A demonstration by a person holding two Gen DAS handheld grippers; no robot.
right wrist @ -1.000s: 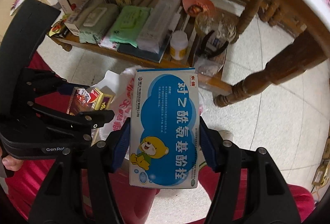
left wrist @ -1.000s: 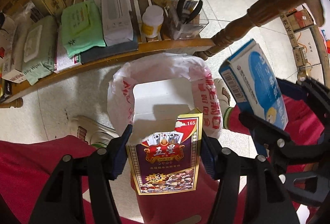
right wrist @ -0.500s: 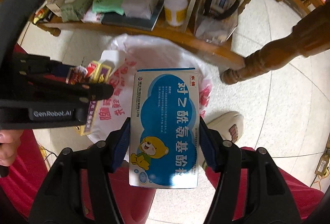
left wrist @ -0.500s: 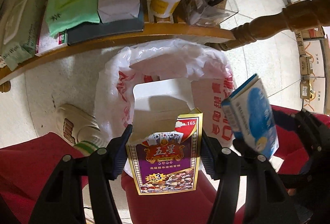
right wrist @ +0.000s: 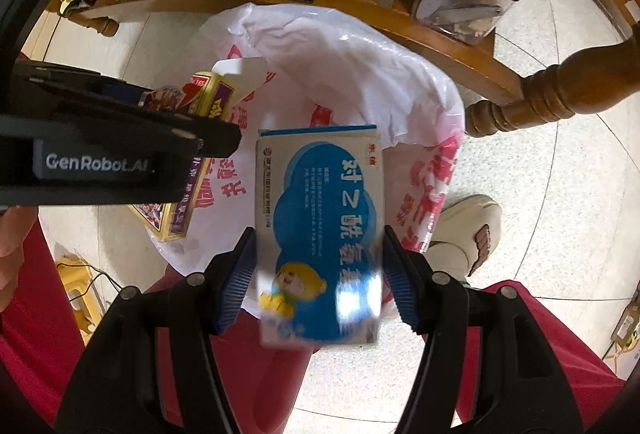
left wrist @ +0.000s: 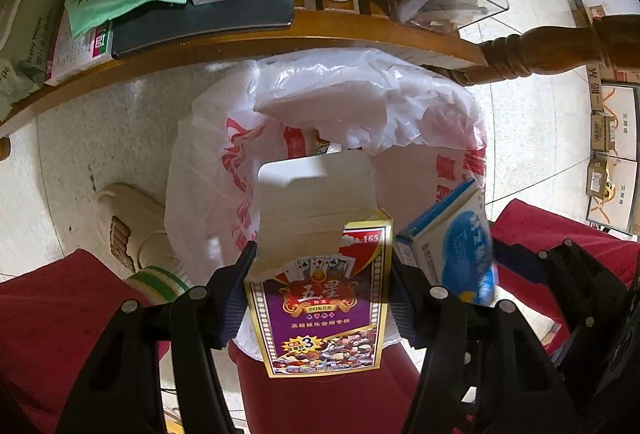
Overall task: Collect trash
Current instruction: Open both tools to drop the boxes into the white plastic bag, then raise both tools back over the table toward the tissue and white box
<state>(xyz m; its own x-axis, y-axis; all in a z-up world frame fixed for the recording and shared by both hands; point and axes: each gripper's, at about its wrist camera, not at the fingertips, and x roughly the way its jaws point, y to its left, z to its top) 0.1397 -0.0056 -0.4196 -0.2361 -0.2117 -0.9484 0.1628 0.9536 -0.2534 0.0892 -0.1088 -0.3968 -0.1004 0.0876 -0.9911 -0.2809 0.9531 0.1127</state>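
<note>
Left claw (left wrist: 320, 288) grips a card box (left wrist: 320, 298), right claw (right wrist: 316, 274) a blue box (right wrist: 320, 234), above the white bag (left wrist: 360, 106).

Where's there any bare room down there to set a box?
The bag's open mouth is free. Bare floor lies between shelf and slipper, and right of the table leg. The shelf itself is crowded.

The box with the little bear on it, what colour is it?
The medicine box is mostly blue and white; right wrist view shows it best.
</note>
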